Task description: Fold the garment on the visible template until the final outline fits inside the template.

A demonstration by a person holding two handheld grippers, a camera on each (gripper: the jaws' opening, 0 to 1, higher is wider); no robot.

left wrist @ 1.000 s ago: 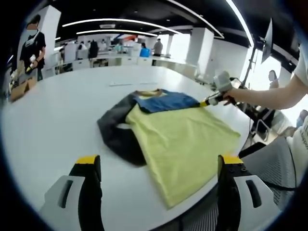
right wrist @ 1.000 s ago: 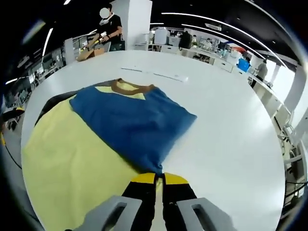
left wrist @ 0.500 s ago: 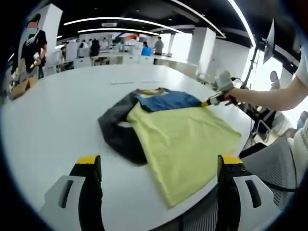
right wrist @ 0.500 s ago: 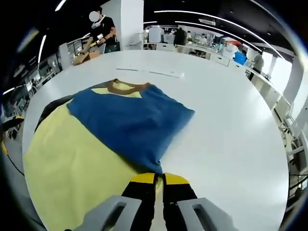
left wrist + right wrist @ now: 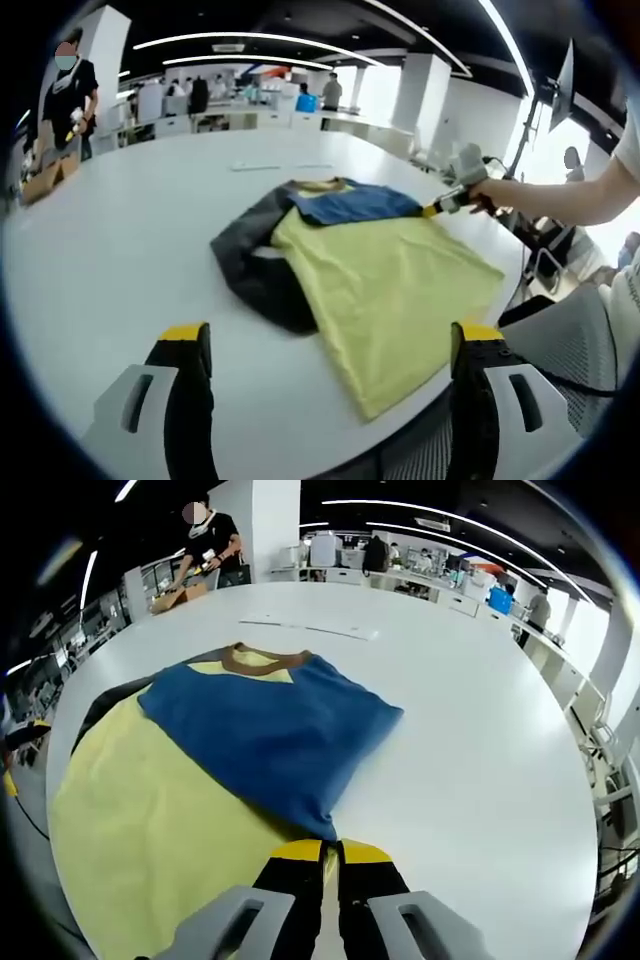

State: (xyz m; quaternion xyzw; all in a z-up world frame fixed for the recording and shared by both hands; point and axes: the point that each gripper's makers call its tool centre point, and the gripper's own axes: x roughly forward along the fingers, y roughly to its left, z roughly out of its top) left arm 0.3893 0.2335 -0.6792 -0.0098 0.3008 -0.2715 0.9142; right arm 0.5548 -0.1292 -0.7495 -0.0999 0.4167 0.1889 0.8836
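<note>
Garment (image 5: pixel 200 770) stretches away ahead of the right tool (image 5: pixel 330 852), clamped on its blue corner; left tool (image 5: pixel 330 345) gapes empty.

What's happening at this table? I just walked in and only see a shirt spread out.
A person holding a gripper in each hand is folding a shirt on a large white table. The right gripper is shut on the shirt at the tip of its blue sleeve, which lies folded across the yellow body. The left gripper is open, off the cloth, near the table edge. The dark sleeve is still spread out, so the folding is unfinished.
</note>
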